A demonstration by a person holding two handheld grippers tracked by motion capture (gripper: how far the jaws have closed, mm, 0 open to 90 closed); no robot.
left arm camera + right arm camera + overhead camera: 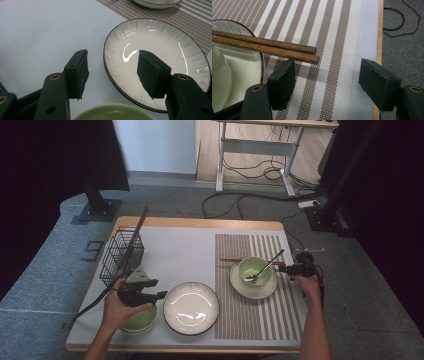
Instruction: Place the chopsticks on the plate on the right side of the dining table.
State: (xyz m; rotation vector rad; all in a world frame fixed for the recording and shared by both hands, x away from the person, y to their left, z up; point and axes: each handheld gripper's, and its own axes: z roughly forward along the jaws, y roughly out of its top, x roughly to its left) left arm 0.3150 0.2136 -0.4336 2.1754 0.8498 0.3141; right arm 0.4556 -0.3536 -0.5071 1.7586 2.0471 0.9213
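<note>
Across the striped placemat, spread right gripper fingers should be centred around the chopsticks before closing.

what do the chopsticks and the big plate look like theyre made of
The chopsticks look like wood: matte brown, with fine grain along the round shafts and flat-cut ends. The big plate looks like glazed ceramic: glossy off-white, with sharp light reflections, faint grey radial streaks and a thin dark rim; glossy melamine can't be ruled out.

Lab or studio: black curtains, floor cables, standing desk.
</note>
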